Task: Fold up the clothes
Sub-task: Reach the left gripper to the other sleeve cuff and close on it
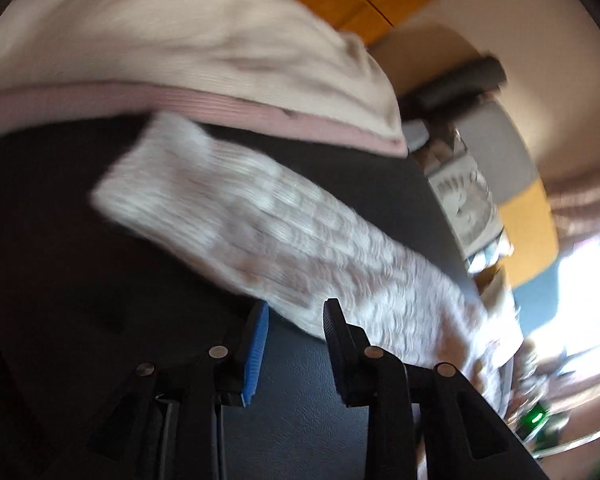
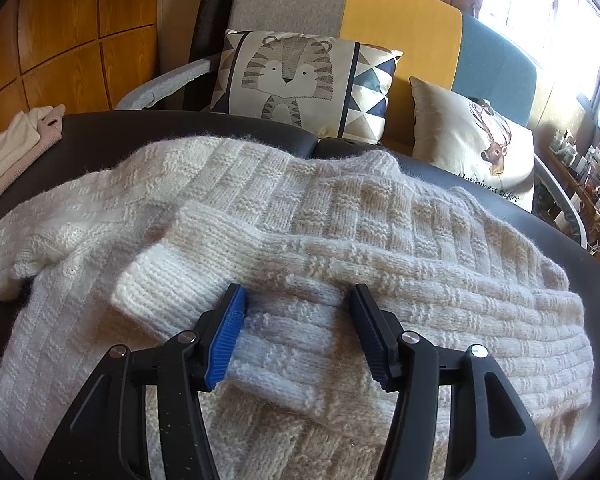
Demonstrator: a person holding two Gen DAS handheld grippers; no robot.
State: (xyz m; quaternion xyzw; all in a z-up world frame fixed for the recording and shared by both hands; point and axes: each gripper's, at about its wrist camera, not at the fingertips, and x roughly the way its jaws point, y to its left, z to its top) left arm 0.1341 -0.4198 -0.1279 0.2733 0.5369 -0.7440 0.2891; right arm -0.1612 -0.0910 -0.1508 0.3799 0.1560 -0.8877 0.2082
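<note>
A white knit sweater (image 2: 300, 240) lies spread over the dark worktop (image 2: 580, 248), its right sleeve (image 2: 228, 264) laid across the body. The right gripper (image 2: 298, 332) hovers over that sleeve, jaws apart, empty. The left gripper (image 1: 296, 344), jaws apart too, sits by the other sleeve (image 1: 260, 224), which stretches toward the far-left corner beside a cream garment (image 1: 180, 40). Sleeve folding seems in hand; that outstretched sleeve probably needs bringing in.

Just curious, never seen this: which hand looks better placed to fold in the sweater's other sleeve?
Probably left: its gripper is open right beside the outstretched sleeve. The right gripper hovers over the folded sleeve.
</note>
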